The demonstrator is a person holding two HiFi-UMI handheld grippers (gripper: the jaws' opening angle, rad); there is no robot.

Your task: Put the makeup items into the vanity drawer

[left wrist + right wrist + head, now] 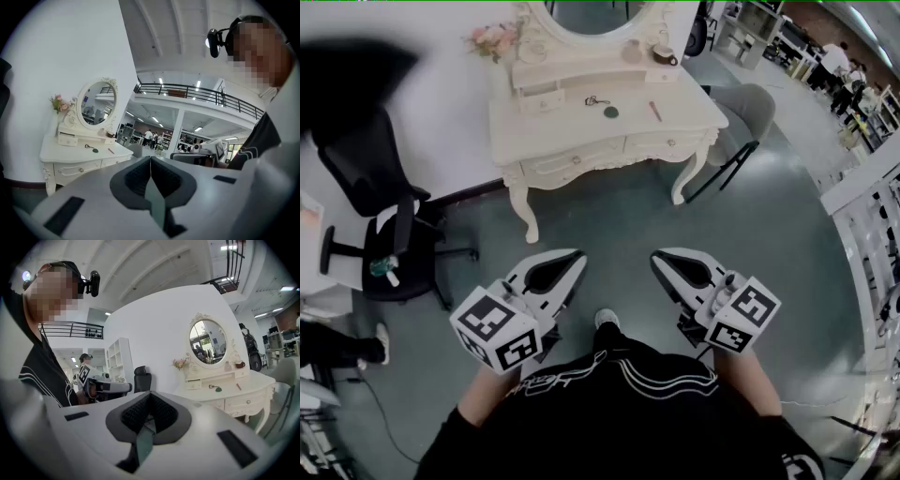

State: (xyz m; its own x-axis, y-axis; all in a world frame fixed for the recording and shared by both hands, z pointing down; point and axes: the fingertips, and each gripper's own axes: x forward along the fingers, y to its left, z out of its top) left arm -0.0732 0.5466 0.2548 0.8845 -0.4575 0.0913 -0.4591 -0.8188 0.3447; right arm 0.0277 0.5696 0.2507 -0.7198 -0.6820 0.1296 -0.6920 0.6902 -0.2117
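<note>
Makeup items [611, 112] atop white vanity [694, 117].

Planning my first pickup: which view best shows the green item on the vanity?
Head view: it looks down on the green item on the vanity top. Both gripper views show it far off, nearly edge-on.

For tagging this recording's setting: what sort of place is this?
Probably a large lab or workshop hall with a staged bedroom corner: a white vanity table against a plain wall, a mezzanine railing overhead, and an office chair beside the table.
</note>
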